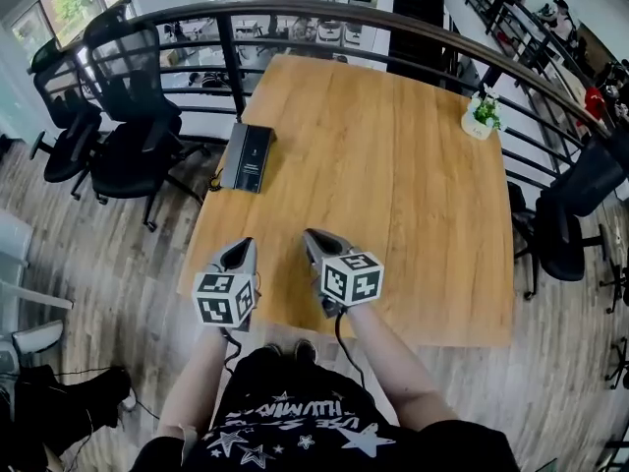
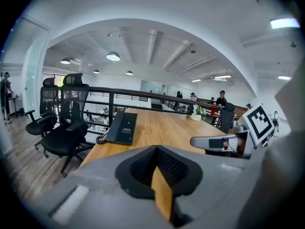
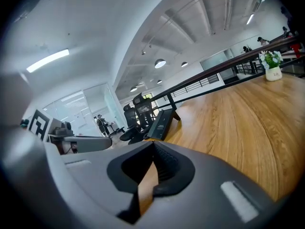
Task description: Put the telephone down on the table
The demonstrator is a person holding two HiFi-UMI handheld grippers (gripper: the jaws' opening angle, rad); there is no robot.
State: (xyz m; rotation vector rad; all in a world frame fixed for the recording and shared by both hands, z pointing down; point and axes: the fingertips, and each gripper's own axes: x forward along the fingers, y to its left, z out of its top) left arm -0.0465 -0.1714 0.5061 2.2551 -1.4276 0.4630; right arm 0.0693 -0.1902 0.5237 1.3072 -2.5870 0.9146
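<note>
- Telephone (image 1: 250, 157): dark, flat, lying on the table (image 1: 393, 165) at the table's left edge, in the far half; nothing touches it
- Left gripper view: the telephone (image 2: 123, 127) sits flush along that table edge, with a coiled cord (image 2: 99, 138) at its near corner, just off the edge
- Right gripper view: the telephone (image 3: 160, 124) shows far off at the table's far-left side, well apart from the jaws
- Left gripper (image 1: 241, 248): over the table's near edge, left of centre, well short of the telephone; jaws brought together to a point, nothing between them, only table wood shows past the tips (image 2: 157, 152)
- Right gripper (image 1: 313, 236): over the table's near edge just beside the left one, not touching it; jaws fully closed and empty in its own view (image 3: 152, 147)
- Marker cubes: one on the left gripper (image 1: 224, 298), one on the right (image 1: 352, 277), both at the table's near edge
- Small potted plant (image 1: 480, 116): on the table at its far-right corner, upright
- Black office chairs (image 1: 128, 136): on the floor off the table's left side, past the telephone
- Dark railing (image 1: 295, 13): curves round the table's far and right sides
</note>
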